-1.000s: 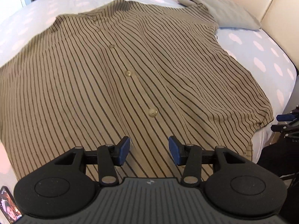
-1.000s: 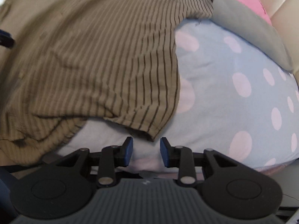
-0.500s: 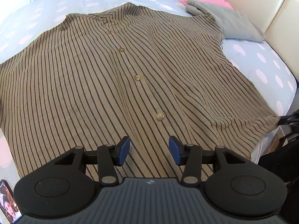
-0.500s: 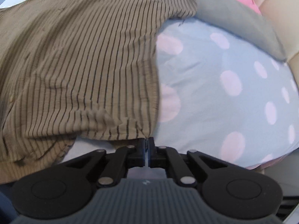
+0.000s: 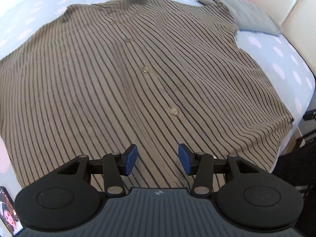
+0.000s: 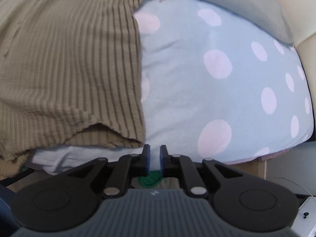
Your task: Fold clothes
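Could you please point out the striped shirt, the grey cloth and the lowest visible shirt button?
striped shirt (image 5: 88, 90): left wrist view, on its front panel.
grey cloth (image 5: 250, 13): left wrist view, on its middle.
lowest button (image 5: 174, 111): left wrist view, on the button's face.

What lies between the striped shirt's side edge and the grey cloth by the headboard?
In the right wrist view, only bare spotted bedsheet lies between the striped shirt and the grey cloth.

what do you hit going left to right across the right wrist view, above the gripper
striped shirt → blue polka-dot bedsheet → cream headboard
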`<state>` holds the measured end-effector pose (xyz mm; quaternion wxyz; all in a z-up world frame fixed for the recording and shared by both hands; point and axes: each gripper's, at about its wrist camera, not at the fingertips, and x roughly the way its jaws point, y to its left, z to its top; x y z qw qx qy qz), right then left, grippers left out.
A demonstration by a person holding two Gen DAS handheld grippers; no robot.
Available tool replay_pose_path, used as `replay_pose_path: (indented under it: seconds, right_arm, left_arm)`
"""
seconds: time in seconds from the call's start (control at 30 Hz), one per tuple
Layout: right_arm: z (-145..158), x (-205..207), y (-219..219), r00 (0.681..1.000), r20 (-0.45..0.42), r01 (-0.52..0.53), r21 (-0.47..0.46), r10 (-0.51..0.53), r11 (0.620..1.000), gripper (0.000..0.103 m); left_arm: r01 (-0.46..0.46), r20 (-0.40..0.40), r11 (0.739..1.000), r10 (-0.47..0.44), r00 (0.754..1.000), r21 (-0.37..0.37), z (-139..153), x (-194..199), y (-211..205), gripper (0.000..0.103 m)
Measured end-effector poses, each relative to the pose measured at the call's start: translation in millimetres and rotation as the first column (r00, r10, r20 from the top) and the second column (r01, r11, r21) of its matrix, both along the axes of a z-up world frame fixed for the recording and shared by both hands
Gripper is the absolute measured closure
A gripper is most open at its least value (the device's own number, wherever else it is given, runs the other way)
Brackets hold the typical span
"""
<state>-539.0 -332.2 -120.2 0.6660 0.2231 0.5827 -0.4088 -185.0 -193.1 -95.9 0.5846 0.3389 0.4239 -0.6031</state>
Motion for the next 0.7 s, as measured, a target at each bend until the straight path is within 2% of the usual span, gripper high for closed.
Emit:
replay_pose_path:
  seconds: [0.07,0.13,0.3,0.47,0.57,0.67,0.7]
  right_arm:
    - [9,1,10,0.995,0.102,0.019,0.050,-0.024,0.999,0.089]
    - [10,7,23,0.976,0.207,0.038,0.128,-0.065,0.991,0.089]
    - [-8,35,61,0.929,0.350,0.028,0.253,-0.119,0.967,0.089]
    - [-32,63,74,0.910,0.387,0.034,0.293,-0.151,0.956,0.089]
    - [-47,69,70,0.910,0.382,0.037,0.314,-0.162,0.949,0.088]
    - [-57,70,69,0.909,0.378,0.046,0.329,-0.176,0.943,0.085]
    - [-61,70,69,0.908,0.377,0.051,0.333,-0.183,0.941,0.085]
  left_arm:
    - [0.033,-0.003,0.999,-0.033,0.999,0.003,0,-7,0,0.059]
    - [0.077,-0.019,0.997,-0.077,0.997,-0.002,2,-16,2,0.059]
    - [0.226,-0.062,0.974,-0.228,0.972,-0.036,7,-50,20,0.059]
    - [0.343,-0.099,0.939,-0.344,0.934,-0.021,-1,-93,38,0.059]
    - [0.404,-0.092,0.915,-0.403,0.911,-0.008,-8,-118,50,0.060]
    - [0.416,-0.049,0.909,-0.414,0.909,0.022,-19,-137,60,0.060]
    - [0.411,-0.045,0.911,-0.409,0.911,0.036,-22,-142,62,0.064]
